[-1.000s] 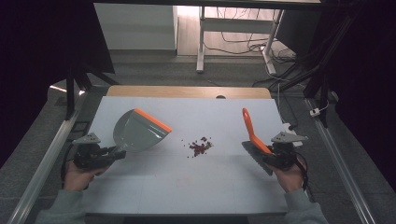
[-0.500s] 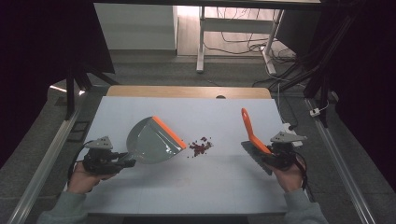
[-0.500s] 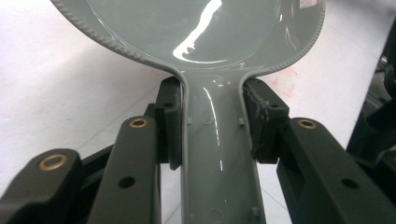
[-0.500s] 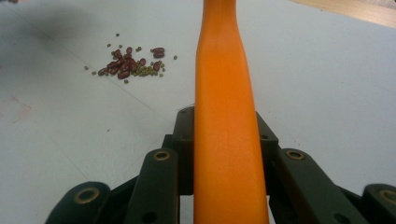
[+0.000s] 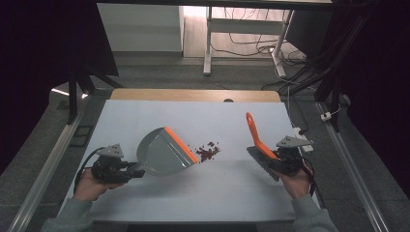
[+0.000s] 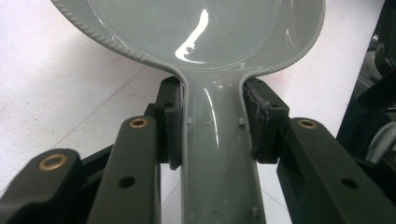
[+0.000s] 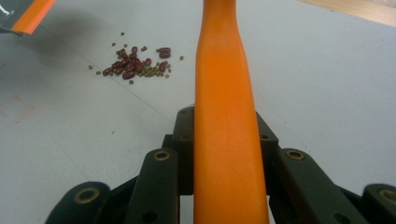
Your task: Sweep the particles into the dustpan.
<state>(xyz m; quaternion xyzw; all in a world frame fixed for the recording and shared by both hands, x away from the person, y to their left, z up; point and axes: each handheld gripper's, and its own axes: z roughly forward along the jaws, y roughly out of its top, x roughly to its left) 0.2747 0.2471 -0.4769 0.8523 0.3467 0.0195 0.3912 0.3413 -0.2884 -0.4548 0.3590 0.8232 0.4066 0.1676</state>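
The left fingers [image 6: 170, 123] are clamped on the neck of the glossy grey plastic dustpan [image 5: 162, 153], one black pad on each side of its handle just below where the pan widens. The right fingers [image 7: 184, 135] are pressed tight against the smooth orange handle of the small hand brush [image 5: 254, 135], which runs straight up between them in the right gripper view.

From the left gripper [image 5: 129, 170] the dustpan reaches up and to the right across the pale grey table [image 5: 232, 198], its orange-edged lip [image 5: 180, 144] turned toward a little heap of dark red beans mixed with a few small green ones [image 5: 208, 151]. The lip stands just beside the heap, not touching it as far as the high view shows.

From the right gripper [image 5: 270, 162] the brush handle slants up and away, while its dark bristle head [image 5: 261, 164] lies low by the hand. The heap lies to the left of that brush, between the two tools and much nearer the dustpan. A sweep would likely need the bristles carried leftward past the beans, then drawn toward the pan's lip.
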